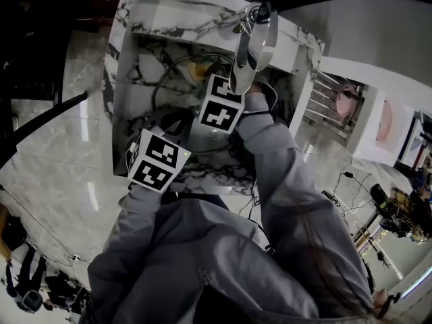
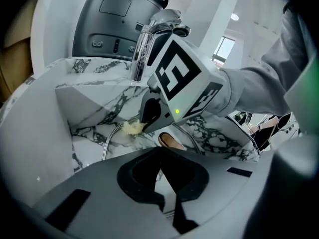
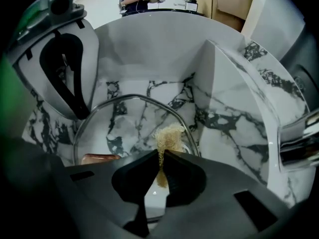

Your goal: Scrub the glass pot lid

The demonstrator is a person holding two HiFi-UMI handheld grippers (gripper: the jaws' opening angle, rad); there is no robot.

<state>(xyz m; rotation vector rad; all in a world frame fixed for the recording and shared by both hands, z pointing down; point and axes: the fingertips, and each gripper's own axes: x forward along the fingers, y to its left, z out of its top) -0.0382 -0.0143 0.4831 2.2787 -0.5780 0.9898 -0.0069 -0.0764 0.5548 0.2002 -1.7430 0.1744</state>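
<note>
**Head view:** the lid (image 1: 177, 90) sits inside the sink (image 1: 189, 5), below the faucet (image 1: 253, 42). The left gripper (image 1: 158, 157) is at the sink's near wall and the right gripper (image 1: 221, 110) is over its middle.

**Left gripper view:** jaws pressed together on the lid's rim (knob (image 2: 172, 141) just beyond).

**Right gripper view:** jaws pinch a yellowish scrubber (image 3: 169, 136) against the glass, inside the sink.

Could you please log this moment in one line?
left gripper: shut on glass lid rim | right gripper: shut on scrubber at lid | lid in sink
</note>
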